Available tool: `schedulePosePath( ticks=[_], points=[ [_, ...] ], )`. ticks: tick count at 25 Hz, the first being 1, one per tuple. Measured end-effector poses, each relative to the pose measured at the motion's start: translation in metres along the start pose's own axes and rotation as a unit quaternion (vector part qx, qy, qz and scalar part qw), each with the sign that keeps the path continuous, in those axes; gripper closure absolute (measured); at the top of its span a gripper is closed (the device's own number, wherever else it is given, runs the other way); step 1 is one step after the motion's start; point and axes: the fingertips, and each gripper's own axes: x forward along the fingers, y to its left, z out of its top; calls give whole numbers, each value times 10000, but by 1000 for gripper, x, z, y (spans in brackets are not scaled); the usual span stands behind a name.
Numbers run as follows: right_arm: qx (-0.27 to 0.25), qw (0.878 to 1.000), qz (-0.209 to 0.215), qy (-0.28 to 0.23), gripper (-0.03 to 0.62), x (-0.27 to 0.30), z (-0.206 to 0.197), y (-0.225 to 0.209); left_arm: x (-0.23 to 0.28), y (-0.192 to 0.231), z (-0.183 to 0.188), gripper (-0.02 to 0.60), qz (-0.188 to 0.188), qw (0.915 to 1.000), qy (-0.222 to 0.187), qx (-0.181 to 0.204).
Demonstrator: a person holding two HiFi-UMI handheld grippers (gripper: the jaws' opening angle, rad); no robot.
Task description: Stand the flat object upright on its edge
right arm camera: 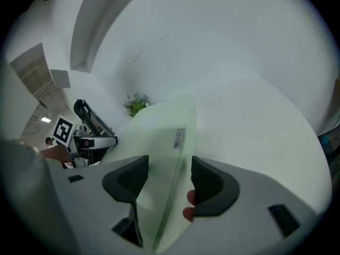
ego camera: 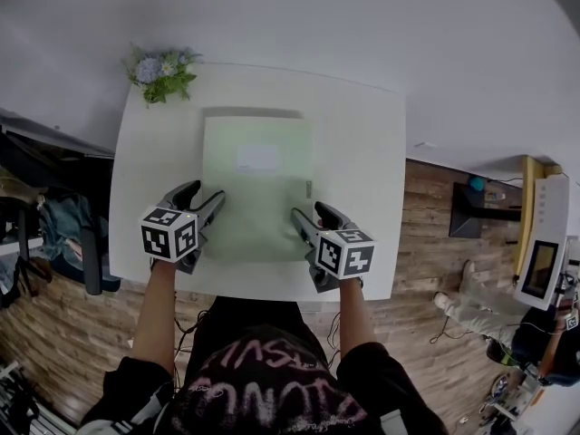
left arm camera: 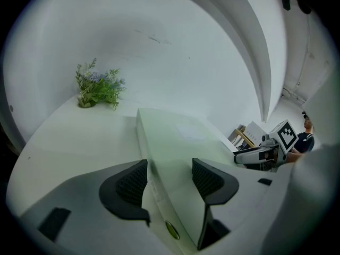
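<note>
A pale green flat case [ego camera: 258,198] lies broad face up on the white table [ego camera: 362,152], with a white label [ego camera: 257,158] on top. My left gripper [ego camera: 204,196] stands open astride its left edge near the front corner. In the left gripper view that edge [left arm camera: 159,195] runs between the pads [left arm camera: 132,182] and touches neither. My right gripper [ego camera: 310,212] is open astride the right edge. In the right gripper view the case [right arm camera: 159,132] passes between the two dark pads [right arm camera: 204,179] with a gap on each side. A small tag [right arm camera: 179,138] sits on that edge.
A small potted plant [ego camera: 161,72] stands at the table's back left corner, by the white wall. The table's front edge [ego camera: 254,290] is close to the person's body. Wooden floor [ego camera: 426,270] lies to the right, with furniture and a seated person [ego camera: 476,311] farther off.
</note>
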Motion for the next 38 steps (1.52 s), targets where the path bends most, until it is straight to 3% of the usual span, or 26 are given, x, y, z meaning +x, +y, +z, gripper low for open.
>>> schedulePosePath(
  ticks=[21,38],
  points=[
    [160,9992,74,349,352,8,-2,1,9,2,-5,307,-271,9988,309,-256],
    [-368,9991,-221,-44,353,-4,21,9,-8,-13,32,316,-268,9968,-582,479]
  ],
)
